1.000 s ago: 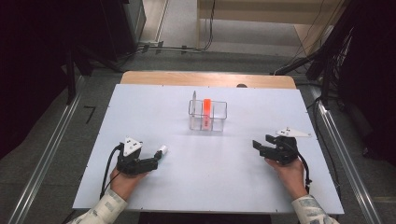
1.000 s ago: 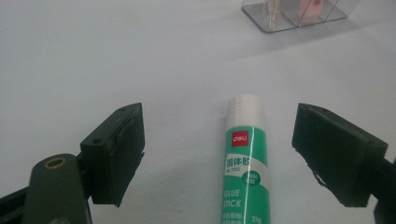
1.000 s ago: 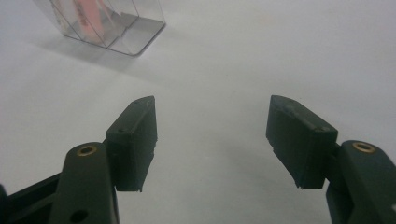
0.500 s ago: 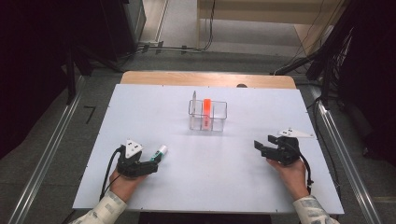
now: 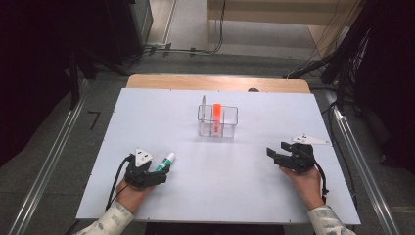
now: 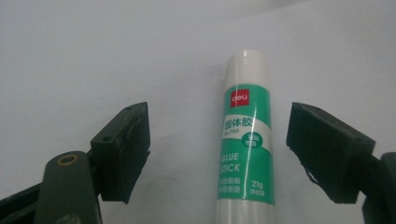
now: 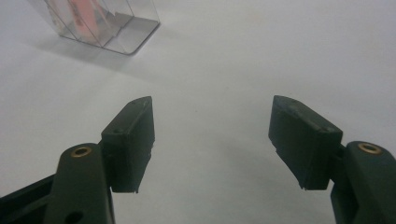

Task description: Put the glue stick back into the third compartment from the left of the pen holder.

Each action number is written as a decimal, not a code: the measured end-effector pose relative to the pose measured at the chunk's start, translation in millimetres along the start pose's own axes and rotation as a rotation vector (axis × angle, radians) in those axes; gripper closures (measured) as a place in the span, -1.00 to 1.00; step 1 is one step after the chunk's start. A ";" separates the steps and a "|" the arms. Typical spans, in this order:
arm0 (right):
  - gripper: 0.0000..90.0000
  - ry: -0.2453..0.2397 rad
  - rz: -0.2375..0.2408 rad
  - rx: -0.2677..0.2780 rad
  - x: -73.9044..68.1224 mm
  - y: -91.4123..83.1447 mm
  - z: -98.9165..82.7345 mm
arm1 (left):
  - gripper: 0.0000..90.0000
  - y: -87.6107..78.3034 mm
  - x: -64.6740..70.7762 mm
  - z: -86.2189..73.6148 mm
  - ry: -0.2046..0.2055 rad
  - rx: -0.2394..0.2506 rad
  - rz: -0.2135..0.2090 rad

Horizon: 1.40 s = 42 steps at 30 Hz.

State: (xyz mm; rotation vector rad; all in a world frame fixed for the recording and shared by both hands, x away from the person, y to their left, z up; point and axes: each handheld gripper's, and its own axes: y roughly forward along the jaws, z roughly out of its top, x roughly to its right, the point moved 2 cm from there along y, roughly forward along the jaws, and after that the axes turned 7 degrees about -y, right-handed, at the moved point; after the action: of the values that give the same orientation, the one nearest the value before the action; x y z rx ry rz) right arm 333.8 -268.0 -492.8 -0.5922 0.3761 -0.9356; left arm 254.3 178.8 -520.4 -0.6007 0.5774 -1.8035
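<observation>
A green and white glue stick lies flat on the white table at the front left. In the left gripper view the glue stick points away between the two jaws, nearer the right one, with a gap on each side. My left gripper is open around it, and its jaws have just been closing. My right gripper rests open at the front right, with bare table between its jaws.
A clear divided box stands at the table's middle. An orange item stands upright inside it, with a thin grey stick at its left end. A wooden edge runs behind the table.
My left gripper has edged forward to the glue stick, so the stick now lies between its jaws. The right gripper has stayed where it was.
</observation>
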 end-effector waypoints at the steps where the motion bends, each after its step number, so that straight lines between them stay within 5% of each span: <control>1: -0.33 0.001 0.000 -0.001 0.0 0.1 -0.1 | -0.47 0.8 1.0 -0.4 0.000 0.000 -0.001; 21: -0.33 0.001 0.002 -0.002 -0.7 0.7 0.2 | 0.30 4.5 15.5 -4.5 0.066 -0.045 0.016; 32: -0.33 0.000 0.005 0.001 -0.8 0.5 0.2 | 0.46 4.0 13.8 -3.6 0.056 -0.050 -0.011; 42: -0.25 0.003 0.008 0.011 -2.2 1.2 2.0 | 0.46 0.7 22.4 20.2 0.019 0.047 -0.075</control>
State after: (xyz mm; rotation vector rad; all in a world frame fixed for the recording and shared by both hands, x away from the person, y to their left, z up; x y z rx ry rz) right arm 334.5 -265.0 -491.8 -0.5786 0.3755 -0.9302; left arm 261.8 155.3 -503.0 -0.5801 0.5304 -1.8896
